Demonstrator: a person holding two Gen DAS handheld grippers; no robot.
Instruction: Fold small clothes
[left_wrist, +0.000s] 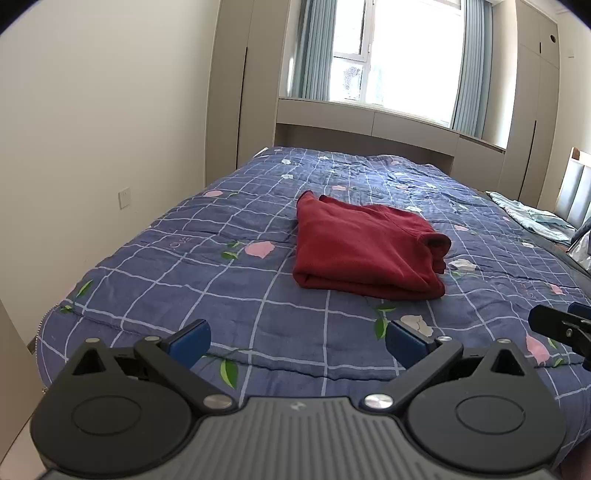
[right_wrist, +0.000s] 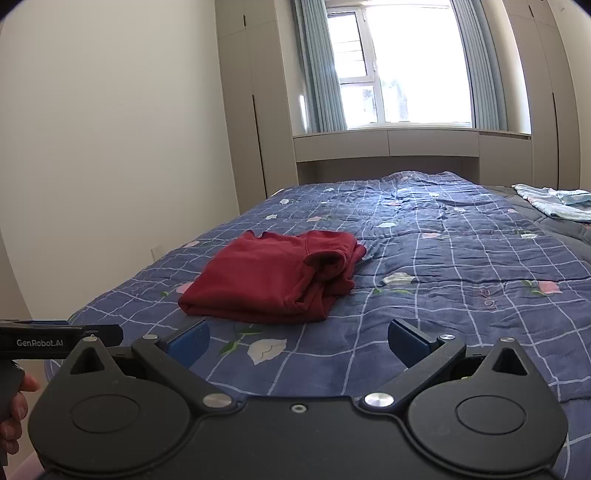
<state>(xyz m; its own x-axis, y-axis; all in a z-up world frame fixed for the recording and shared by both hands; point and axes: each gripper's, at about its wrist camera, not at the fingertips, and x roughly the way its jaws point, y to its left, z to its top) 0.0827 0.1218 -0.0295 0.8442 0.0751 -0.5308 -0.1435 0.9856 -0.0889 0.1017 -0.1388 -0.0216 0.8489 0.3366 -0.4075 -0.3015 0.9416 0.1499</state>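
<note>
A dark red garment (left_wrist: 365, 251) lies folded into a thick rectangle on the blue checked quilt (left_wrist: 221, 280); in the right wrist view the red garment (right_wrist: 273, 277) shows its loose edges on the right side. My left gripper (left_wrist: 297, 341) hovers open over the quilt's near part, well short of the garment, with nothing between its blue pads. My right gripper (right_wrist: 297, 341) is open too, empty, just short of the garment's near edge. Each view catches the other gripper at its side edge: the right one (left_wrist: 565, 328), the left one (right_wrist: 55, 341).
A light blue cloth (right_wrist: 554, 203) lies crumpled at the far right of the bed. The quilt (right_wrist: 461, 266) spreads flat around the garment. A wall runs along the bed's left side, wardrobes and a window stand behind. A hand (right_wrist: 14, 413) holds the left gripper.
</note>
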